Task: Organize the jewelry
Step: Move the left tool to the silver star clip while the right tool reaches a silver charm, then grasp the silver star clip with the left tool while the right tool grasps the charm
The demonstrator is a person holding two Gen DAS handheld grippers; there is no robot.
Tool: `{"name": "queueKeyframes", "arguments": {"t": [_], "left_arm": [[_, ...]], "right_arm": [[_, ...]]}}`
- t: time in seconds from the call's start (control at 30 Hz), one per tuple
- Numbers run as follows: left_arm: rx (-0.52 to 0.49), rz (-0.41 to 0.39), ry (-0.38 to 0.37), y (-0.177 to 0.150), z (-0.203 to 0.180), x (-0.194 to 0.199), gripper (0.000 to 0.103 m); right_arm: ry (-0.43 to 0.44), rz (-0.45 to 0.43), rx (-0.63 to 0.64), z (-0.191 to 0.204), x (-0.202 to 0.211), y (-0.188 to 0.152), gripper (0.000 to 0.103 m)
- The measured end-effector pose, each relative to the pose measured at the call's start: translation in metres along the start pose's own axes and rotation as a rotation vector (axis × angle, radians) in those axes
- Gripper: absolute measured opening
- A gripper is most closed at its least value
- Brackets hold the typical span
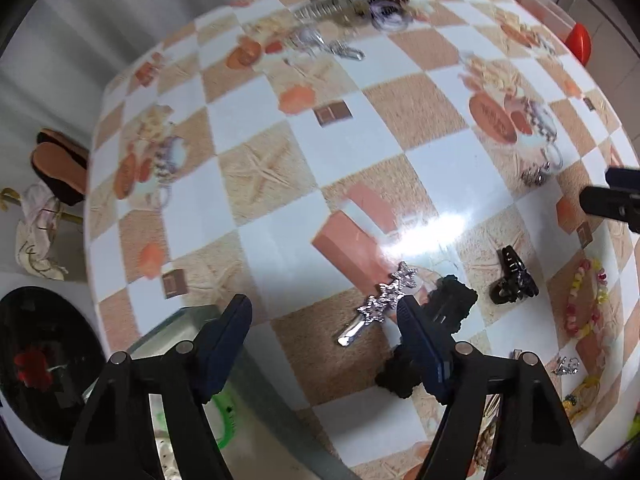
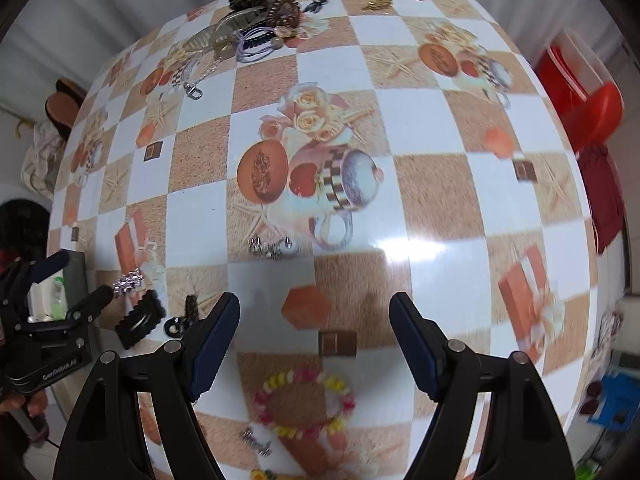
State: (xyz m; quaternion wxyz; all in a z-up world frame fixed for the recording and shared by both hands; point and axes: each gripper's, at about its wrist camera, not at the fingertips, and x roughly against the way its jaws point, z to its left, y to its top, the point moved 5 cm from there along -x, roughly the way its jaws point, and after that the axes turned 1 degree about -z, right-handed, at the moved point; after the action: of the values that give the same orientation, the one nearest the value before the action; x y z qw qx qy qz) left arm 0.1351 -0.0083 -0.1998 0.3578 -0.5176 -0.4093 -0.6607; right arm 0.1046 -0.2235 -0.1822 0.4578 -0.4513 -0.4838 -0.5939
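Silver star hair clip [image 1: 380, 304] flat on counter [image 1: 280, 168], long axis diagonal, star end up-right, plain tip low-left, glittery. Sits just ahead of left gripper [image 1: 324, 308], fingers wide, empty. Right gripper [image 2: 314, 308] fingers wide, over bead bracelet [image 2: 308, 404].

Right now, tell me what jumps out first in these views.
The checkered tablecloth with its printed teacup and fruit fills both views. A silver star hair clip lies just ahead of the open left tool, and a pink-and-yellow bead bracelet sits between the open right tool's fingers. A jewelry pile crowds the far edge.
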Motion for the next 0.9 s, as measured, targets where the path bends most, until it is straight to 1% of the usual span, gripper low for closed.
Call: {"name": "queueKeyframes", "arguments": {"t": [0.23,0.37,0.43,0.5,0.57,0.63,0.67,0.7,0.73,0.77,0.8,0.83,0.9], "left_arm": [[-0.038,0.054,-0.02,-0.001,-0.008,-0.02,0.081],[-0.028,0.049,-0.052,0.002,-0.01,-0.022,0.081],[-0.023,0.047,-0.065,0.004,-0.013,-0.023,0.08],[-0.019,0.047,-0.083,0.005,-0.016,-0.024,0.08],[-0.007,0.043,-0.114,0.005,-0.019,-0.023,0.071],[0.004,0.041,-0.127,0.005,-0.022,-0.023,0.066],[0.005,0.038,-0.133,0.004,-0.025,-0.022,0.061],[0.004,0.035,-0.136,0.005,-0.026,-0.021,0.058],[0.001,0.032,-0.137,0.004,-0.029,-0.019,0.049],[-0.001,0.028,-0.138,0.004,-0.031,-0.017,0.038],[-0.001,0.029,-0.139,0.004,-0.033,-0.016,0.034],[0.002,0.029,-0.138,0.004,-0.035,-0.016,0.033],[0.016,0.027,-0.142,0.004,-0.036,-0.015,0.033]], "right_arm": [[-0.014,-0.003,0.153,0.02,-0.022,0.016,0.08],[-0.038,-0.003,0.201,0.028,-0.035,0.021,0.08],[-0.041,-0.001,0.208,0.03,-0.04,0.023,0.075],[-0.063,-0.015,0.224,0.032,-0.042,0.024,0.073],[-0.08,-0.025,0.244,0.035,-0.043,0.024,0.07],[-0.083,-0.032,0.252,0.037,-0.043,0.024,0.063],[-0.083,-0.034,0.254,0.038,-0.042,0.024,0.06],[-0.083,-0.036,0.254,0.038,-0.042,0.024,0.053],[-0.081,-0.037,0.254,0.039,-0.041,0.024,0.044],[-0.079,-0.038,0.254,0.041,-0.04,0.024,0.039],[-0.079,-0.037,0.253,0.042,-0.039,0.024,0.034],[-0.079,-0.036,0.252,0.043,-0.039,0.024,0.031],[-0.085,-0.037,0.247,0.045,-0.039,0.024,0.031]]}}
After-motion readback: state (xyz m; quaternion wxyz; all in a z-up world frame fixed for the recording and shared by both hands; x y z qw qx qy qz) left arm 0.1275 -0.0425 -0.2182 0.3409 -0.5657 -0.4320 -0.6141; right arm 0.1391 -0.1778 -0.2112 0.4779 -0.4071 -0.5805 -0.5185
